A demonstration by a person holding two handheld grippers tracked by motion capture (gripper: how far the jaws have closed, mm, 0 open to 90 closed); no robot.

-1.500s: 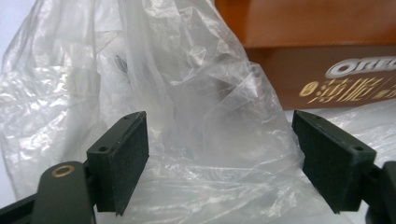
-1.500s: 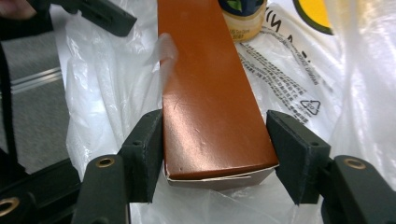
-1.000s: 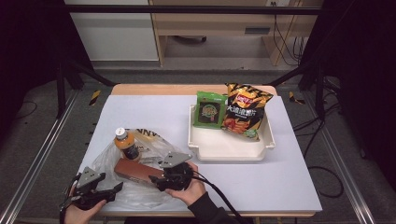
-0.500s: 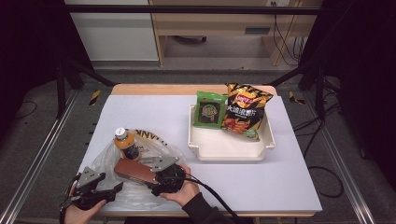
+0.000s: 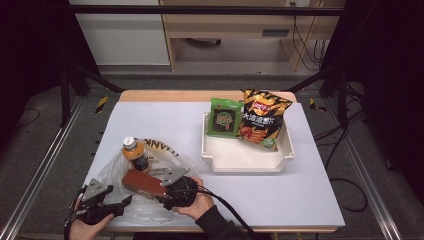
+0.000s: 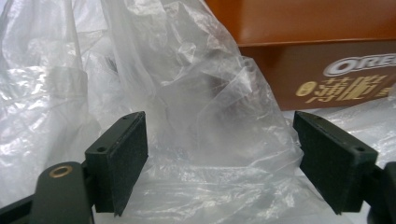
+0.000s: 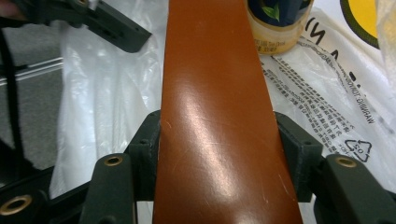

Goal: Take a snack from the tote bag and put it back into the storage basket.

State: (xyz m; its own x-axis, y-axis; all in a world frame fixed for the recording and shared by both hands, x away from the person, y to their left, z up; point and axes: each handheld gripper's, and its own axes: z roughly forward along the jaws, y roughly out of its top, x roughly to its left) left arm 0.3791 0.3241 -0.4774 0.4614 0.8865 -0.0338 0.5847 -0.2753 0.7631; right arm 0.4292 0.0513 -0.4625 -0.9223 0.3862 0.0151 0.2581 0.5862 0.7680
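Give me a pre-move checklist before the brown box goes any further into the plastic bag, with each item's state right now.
1. Right gripper closed on the brown Oreo box: ok, fingers press both long sides.
2. Left gripper holding the plastic bag open: not ok, fingers are spread, with film between them but not pinched.
3. Bag mouth open toward the box: cannot tell, the film is crumpled and see-through.
4. Bottle clear of the box's path: not ok, it stands upright just beyond the box's far end.
5. White tray with the chip bag and green packet out of the way: ok, well off to the right.
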